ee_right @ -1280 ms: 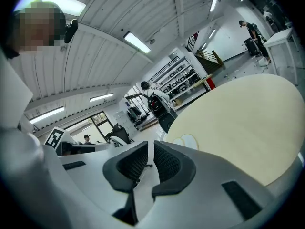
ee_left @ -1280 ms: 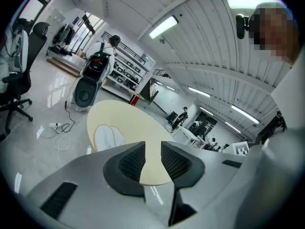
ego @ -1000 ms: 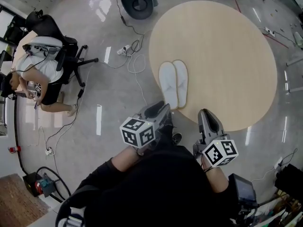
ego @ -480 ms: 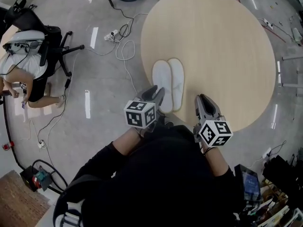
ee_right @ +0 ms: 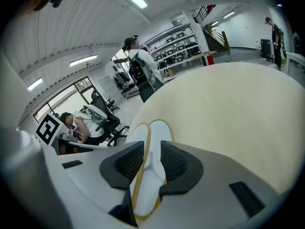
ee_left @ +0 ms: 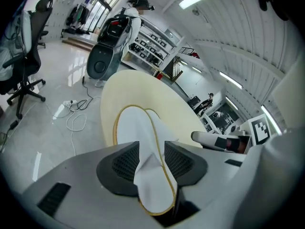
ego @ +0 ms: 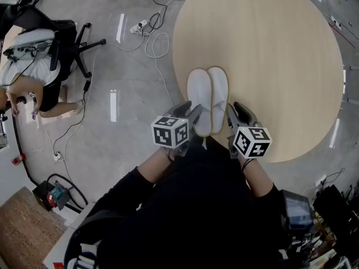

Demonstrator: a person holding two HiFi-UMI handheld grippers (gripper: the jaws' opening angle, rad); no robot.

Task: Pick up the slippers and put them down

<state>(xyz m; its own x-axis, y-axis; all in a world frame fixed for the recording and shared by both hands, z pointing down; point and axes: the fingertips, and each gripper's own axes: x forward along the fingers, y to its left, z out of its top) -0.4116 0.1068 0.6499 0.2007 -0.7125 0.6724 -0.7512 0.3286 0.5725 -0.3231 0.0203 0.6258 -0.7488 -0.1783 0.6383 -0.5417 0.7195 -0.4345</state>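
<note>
"Straddling anything, those jaws?"

"Yes. The left gripper [ego: 196, 118] has its jaws opening, apart on either side of the heel of the left slipper [ego: 198, 94], pads not pressing it."

"And the right gripper [ego: 230, 114]?"

"Opening too, with the heel of the right slipper [ego: 219, 91] between its jaws. Both slippers lie flat and touching, toes toward 12 o'clock, on the bench's [ego: 269, 49] 8 o'clock side."

A round pale wooden table [ego: 269, 55] stands on glossy grey floor [ego: 129, 144] (cables [ego: 159, 46] trailing), office chair [ego: 67, 38] nearby.
</note>
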